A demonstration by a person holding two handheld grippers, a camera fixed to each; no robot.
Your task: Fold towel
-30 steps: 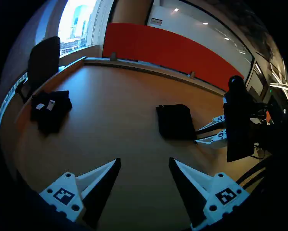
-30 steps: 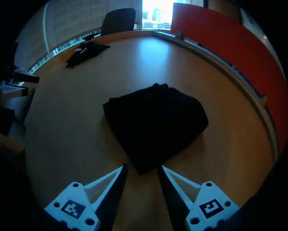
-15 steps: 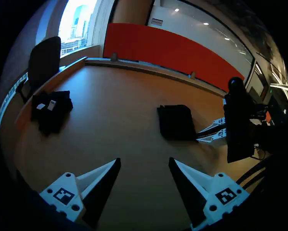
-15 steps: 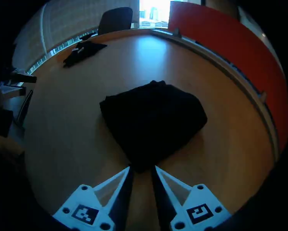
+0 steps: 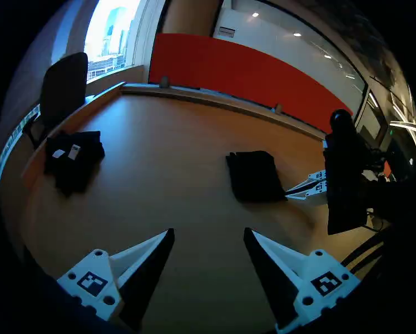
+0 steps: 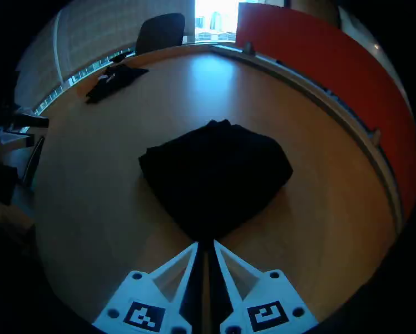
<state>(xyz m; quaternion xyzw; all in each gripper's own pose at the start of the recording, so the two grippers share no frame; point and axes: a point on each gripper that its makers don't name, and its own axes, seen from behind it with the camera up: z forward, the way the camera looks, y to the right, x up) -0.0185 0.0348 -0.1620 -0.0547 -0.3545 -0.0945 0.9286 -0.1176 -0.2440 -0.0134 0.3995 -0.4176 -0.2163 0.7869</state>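
Observation:
A black folded towel (image 6: pixel 216 172) lies in the middle of the wooden table (image 6: pixel 330 222). My right gripper (image 6: pixel 206 246) is at the towel's near corner, its fingers closed to a narrow slit with the corner pinched between the tips. In the left gripper view the same towel (image 5: pixel 253 175) lies far off, with the right gripper (image 5: pixel 292 192) at its right edge. My left gripper (image 5: pixel 208 234) hangs open above bare table (image 5: pixel 169 167), well short of the towel, with nothing between its fingers.
A second heap of dark cloth with white tags (image 5: pixel 72 158) (image 6: pixel 110 80) lies near the table's far edge by an office chair (image 5: pixel 63 89) (image 6: pixel 161 30). A red partition (image 5: pixel 247 69) (image 6: pixel 341 83) runs along the table's back. A person in dark clothes (image 5: pixel 344 172) stands behind the right gripper.
The right gripper's fingers have closed from wide open onto the towel's near corner. The left gripper has stayed still and open.

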